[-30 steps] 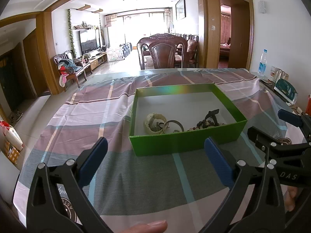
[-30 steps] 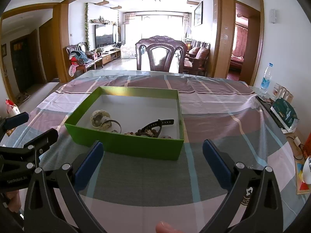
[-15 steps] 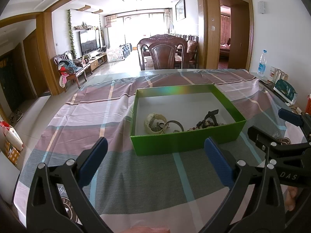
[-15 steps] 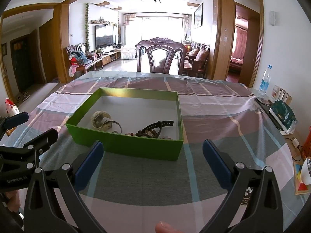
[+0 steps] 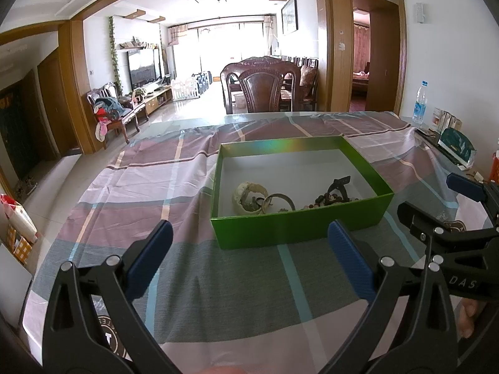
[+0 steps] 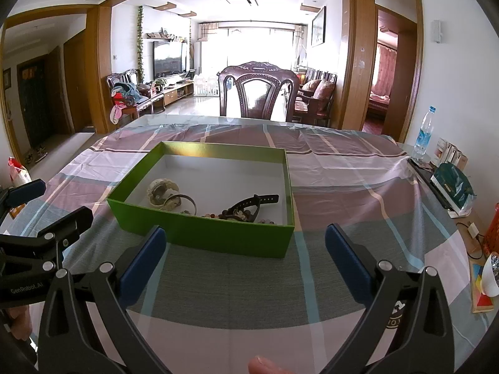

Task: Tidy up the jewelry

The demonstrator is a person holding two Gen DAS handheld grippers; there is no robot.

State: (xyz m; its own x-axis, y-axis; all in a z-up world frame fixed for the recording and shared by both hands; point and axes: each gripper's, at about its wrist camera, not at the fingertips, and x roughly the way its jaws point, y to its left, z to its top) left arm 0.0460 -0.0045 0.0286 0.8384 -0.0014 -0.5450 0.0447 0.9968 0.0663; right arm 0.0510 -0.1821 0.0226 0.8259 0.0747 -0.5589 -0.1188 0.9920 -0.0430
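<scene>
A green open box point(image 5: 296, 233) point(image 6: 205, 237) rests on the checked tablecloth ahead of both grippers. Inside lie a pale bangle point(image 5: 249, 194) point(image 6: 162, 188), a metal ring bracelet point(image 5: 279, 202) point(image 6: 184, 202), a dark-strapped watch point(image 5: 338, 185) point(image 6: 252, 202) and a string of beads point(image 5: 327, 201) point(image 6: 237, 216). My left gripper point(image 5: 249, 265) stands open with nothing between its fingers, short of the box's near wall. My right gripper point(image 6: 246, 261) is open and empty too, just in front of the box. Each gripper shows at the edge of the other's view.
A carved wooden chair point(image 5: 262, 90) stands at the table's far side. A water bottle point(image 6: 424, 134), a teal packet point(image 6: 453, 187) and small boxes sit along the right edge. An orange basket point(image 6: 492, 230) and a bowl point(image 6: 491, 274) are at the near right.
Both grippers have drawn back slightly and risen a little; the box sits a touch farther away. Their fingers stay open.
</scene>
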